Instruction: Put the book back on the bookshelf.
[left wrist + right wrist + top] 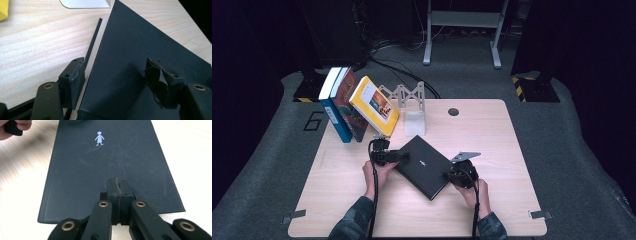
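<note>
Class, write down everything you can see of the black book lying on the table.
The black book is a thin hardback with a matt, faintly scratched cover bearing a small pale figure. It lies flat and closed, askew on the wooden table. The left claw straddles one corner, jaws apart, pale page edges showing there. The right claw, jaws shut together, rests on the cover at the opposite end.

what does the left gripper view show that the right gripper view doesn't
Left gripper view alone: the lifted corner of the black hardcover book with its pale page edge, between the left gripper's parted jaws, plus a yellow book corner and a grey metal bookend base. Right gripper view alone: the small white figure printed on the cover, and the right gripper, jaws together, over the cover. Both: the black book on the light wooden table.
</note>
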A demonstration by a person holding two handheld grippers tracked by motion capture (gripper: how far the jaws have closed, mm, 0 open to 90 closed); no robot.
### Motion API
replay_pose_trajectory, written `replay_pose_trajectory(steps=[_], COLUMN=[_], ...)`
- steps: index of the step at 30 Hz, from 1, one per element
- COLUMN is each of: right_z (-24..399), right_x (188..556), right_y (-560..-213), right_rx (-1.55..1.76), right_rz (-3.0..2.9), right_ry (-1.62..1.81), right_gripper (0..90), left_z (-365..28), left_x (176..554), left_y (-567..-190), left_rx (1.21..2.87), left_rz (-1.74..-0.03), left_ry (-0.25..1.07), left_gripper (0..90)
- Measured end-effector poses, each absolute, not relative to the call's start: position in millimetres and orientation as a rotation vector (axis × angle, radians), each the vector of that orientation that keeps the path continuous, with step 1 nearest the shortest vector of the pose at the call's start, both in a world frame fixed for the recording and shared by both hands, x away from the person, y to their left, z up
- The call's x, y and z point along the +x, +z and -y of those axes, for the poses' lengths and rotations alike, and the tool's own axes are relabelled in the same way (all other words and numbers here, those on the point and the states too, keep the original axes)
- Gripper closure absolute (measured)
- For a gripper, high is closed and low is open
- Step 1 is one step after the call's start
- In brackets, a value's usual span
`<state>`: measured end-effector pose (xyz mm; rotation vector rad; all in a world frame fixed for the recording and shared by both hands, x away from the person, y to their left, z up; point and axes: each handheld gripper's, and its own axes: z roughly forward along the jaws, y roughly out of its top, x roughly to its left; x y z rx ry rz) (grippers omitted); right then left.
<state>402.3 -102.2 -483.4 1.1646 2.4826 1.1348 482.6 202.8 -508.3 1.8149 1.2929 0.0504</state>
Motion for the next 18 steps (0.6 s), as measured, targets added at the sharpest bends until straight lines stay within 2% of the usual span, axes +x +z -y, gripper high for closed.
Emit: replay_pose_trajectory(steps=[5, 9, 18], right_z=[103, 102, 102], right_x=[402, 402, 401], right_y=[-485, -485, -488], right_rx=[1.205, 1.197, 1.203], right_rz=[-2.465, -2.466, -2.461], right_ry=[1.166, 1.17, 1.211], right_gripper=[90.0, 90.0, 90.0], left_z=[-199, -204, -203], left_x=[481, 480, 477], left_y=[-503, -502, -496], left_rx=[1.837, 1.796, 1.81], left_rz=[-1.308, -1.328, -1.34], left_ry=[0.096, 0.084, 0.093], left_gripper=[34.8, 46.1, 50.1])
